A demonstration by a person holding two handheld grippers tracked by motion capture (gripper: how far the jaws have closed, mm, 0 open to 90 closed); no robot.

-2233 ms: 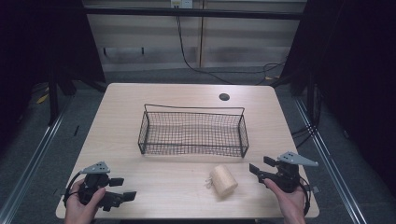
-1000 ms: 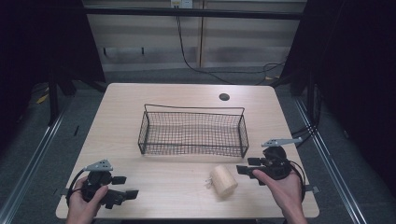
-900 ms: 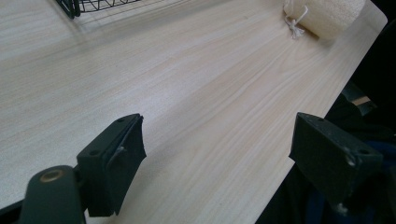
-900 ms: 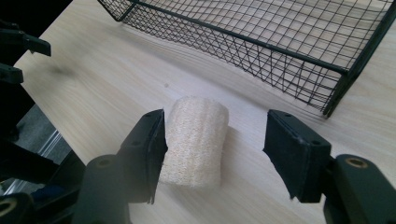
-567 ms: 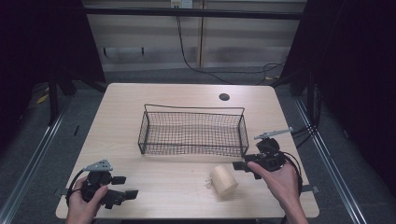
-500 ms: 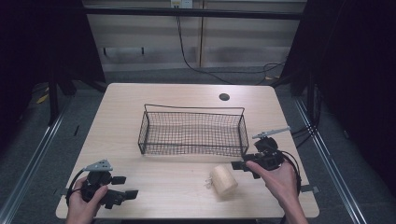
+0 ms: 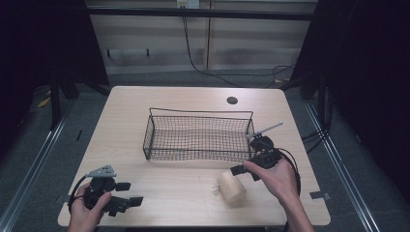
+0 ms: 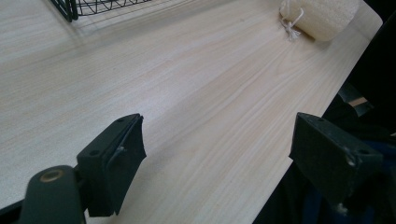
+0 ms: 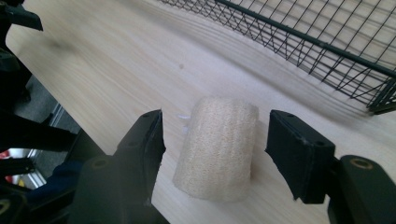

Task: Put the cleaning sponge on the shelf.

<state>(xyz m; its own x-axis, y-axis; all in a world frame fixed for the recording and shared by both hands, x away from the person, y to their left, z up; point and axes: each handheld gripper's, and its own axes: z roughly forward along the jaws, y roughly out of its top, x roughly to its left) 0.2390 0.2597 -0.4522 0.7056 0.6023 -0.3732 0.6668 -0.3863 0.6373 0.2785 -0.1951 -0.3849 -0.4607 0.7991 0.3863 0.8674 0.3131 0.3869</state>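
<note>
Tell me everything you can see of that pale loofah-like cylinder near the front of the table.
The pale, cream-coloured cylinder of rough fibrous loofah-like material lies on its side on the light wooden table, just in front of the black wire basket and apart from it. A thin white string loop hangs from one flat end. It looks whole and dry. The right gripper has its open jaws on either side of it, not touching; nothing but the table touches it.

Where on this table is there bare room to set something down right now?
The table is bare between the wire basket and its far edge, apart from a small dark hole, and along its left side. There is more free wood between the left gripper and the loofah. It is crowded at front right, where the open right gripper closes in on the loofah.
</note>
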